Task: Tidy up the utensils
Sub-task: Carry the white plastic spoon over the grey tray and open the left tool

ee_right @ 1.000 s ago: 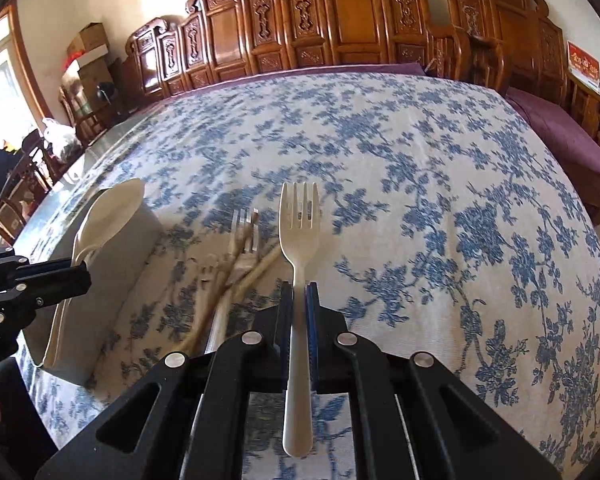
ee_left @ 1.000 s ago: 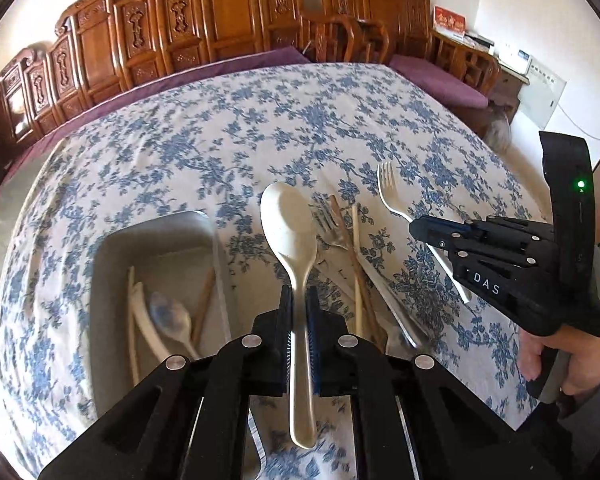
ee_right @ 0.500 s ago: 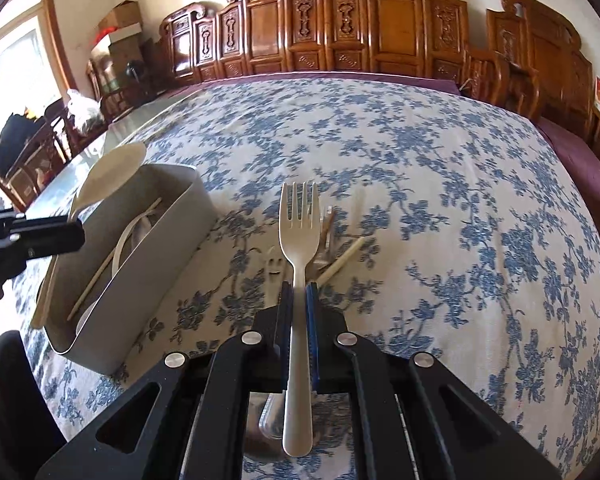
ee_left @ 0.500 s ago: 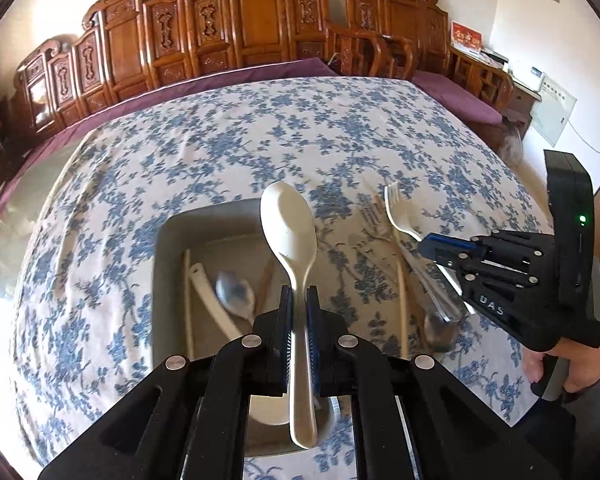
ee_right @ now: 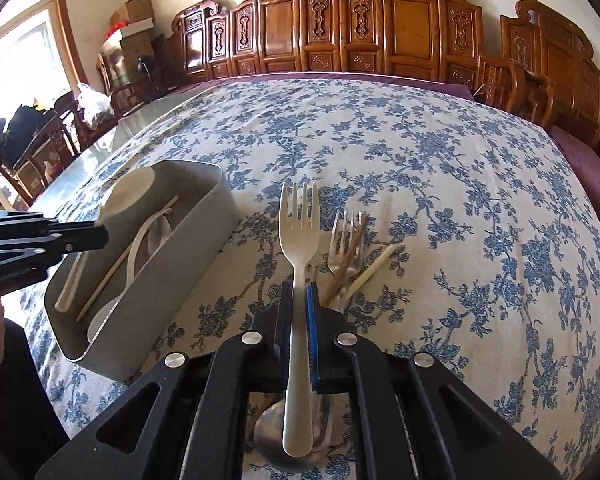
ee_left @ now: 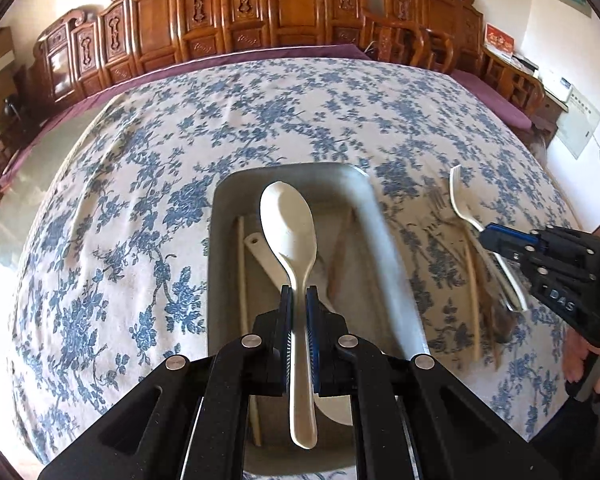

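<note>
My left gripper (ee_left: 299, 294) is shut on a cream plastic spoon (ee_left: 288, 224), held above the grey utensil tray (ee_left: 220, 216); the tray holds chopsticks, a white spoon and a metal spoon. My right gripper (ee_right: 299, 290) is shut on a cream plastic fork (ee_right: 299, 224), held above loose utensils to the right of the tray (ee_right: 220, 200). The right gripper with its fork (ee_left: 462, 204) also shows in the left wrist view, and the left gripper with its spoon (ee_right: 128, 196) shows in the right wrist view.
On the blue floral tablecloth (ee_right: 460, 200) lie a metal fork (ee_right: 346, 240), chopsticks (ee_right: 370, 268) and a metal spoon (ee_right: 272, 432) under my right gripper. Carved wooden chairs (ee_right: 340, 32) line the table's far edge.
My left gripper has carried the spoon leftward from over the loose utensils to over the tray. My right gripper has lifted slightly, still holding the fork.
</note>
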The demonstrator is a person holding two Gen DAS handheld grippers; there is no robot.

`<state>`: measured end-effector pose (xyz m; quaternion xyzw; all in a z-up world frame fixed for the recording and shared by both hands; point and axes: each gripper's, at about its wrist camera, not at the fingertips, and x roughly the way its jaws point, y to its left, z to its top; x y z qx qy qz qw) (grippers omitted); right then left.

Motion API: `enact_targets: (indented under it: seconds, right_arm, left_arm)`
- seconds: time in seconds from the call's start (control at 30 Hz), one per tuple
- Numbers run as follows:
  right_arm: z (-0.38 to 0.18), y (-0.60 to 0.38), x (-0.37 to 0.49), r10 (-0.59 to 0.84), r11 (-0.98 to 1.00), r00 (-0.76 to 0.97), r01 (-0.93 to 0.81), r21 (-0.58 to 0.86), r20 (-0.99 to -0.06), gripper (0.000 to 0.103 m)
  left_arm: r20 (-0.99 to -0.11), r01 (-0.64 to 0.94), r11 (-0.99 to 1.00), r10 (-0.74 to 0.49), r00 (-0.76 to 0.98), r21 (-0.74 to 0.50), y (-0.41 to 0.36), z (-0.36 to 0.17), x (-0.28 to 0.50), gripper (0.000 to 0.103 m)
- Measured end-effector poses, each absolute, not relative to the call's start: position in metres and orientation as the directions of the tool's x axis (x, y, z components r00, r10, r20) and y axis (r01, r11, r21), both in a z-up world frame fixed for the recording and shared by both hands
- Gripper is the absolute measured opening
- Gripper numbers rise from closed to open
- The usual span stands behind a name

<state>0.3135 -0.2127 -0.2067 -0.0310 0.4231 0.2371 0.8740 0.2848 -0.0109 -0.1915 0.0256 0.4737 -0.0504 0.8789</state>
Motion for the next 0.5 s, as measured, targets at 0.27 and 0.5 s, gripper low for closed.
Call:
enact_targets:
  seconds: [0.27,0.5]
  right_arm:
    - [-0.204,-0.198,0.314,0.409,0.87,0.522,-0.47,0.148,-0.748,0.008]
    - [-0.202,-0.188,0.314,0.426,0.859,0.515,-0.49,0.153,-0.744,0.008]
  left_arm:
    - [-0.856,0.112,0.994,-0.06,0.514,-0.002,-0.002,-0.215,0.294,0.006]
    - [-0.854,0.126,0.992,-0.064,0.517,0.002,-0.005,-0.22,0.297,0.006]
